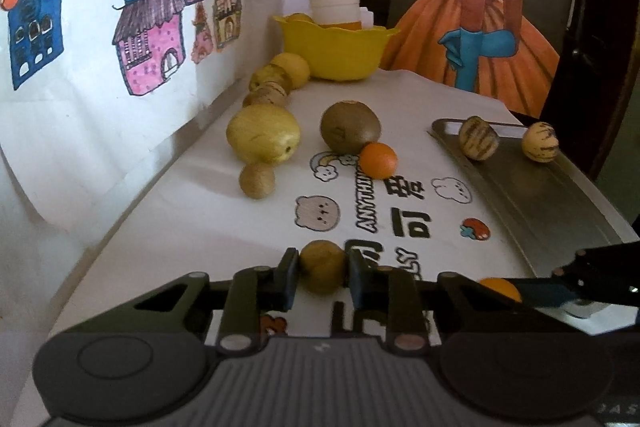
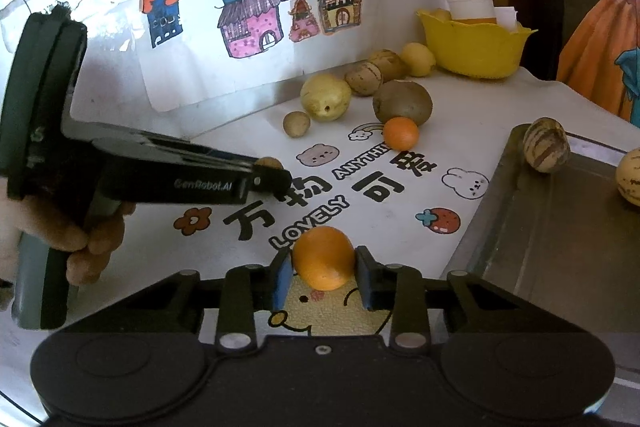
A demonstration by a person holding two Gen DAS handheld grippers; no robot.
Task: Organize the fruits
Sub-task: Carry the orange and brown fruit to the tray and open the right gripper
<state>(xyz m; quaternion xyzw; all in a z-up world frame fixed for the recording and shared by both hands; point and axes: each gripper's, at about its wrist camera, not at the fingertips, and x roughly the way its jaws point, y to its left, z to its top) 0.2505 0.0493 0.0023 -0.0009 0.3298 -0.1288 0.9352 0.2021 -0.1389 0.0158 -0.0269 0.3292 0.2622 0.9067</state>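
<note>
The left claw (image 1: 322, 269) is clamped on a small, round, dull brown fruit (image 1: 322, 266), its blue pads (image 1: 289, 277) pressing both sides, low over the desk (image 1: 180, 227). The right claw (image 2: 322, 269) grips a smooth, glossy orange (image 2: 323, 257) the same way, just above the printed white cloth (image 2: 400, 187) that covers the desk. A hand (image 2: 72, 243) holds the left claw's handle.

Loose on the cloth farther back lie one more small brown fruit (image 1: 257, 180), one second small orange (image 1: 378, 160) touching a fuzzy brown kiwi (image 1: 350, 127), and one large, pale yellow, pear-like fruit (image 1: 262, 135). Behind these, in a row along the wall, sit two striped tan fruits (image 1: 266, 95) and one yellow lemon-like fruit (image 1: 294, 67).

A grey metal tray (image 1: 540, 203) lies at the right edge of the desk, with two cream, brown-striped melons (image 1: 478, 138) at its far end, apart from each other.

A yellow plastic bowl (image 1: 332, 47) with a wavy rim stands at the back, holding white tubs (image 1: 336, 3). Paper drawings of houses (image 1: 150, 23) cover the wall; a painting of an orange dress (image 1: 480, 27) stands behind the bowl.
</note>
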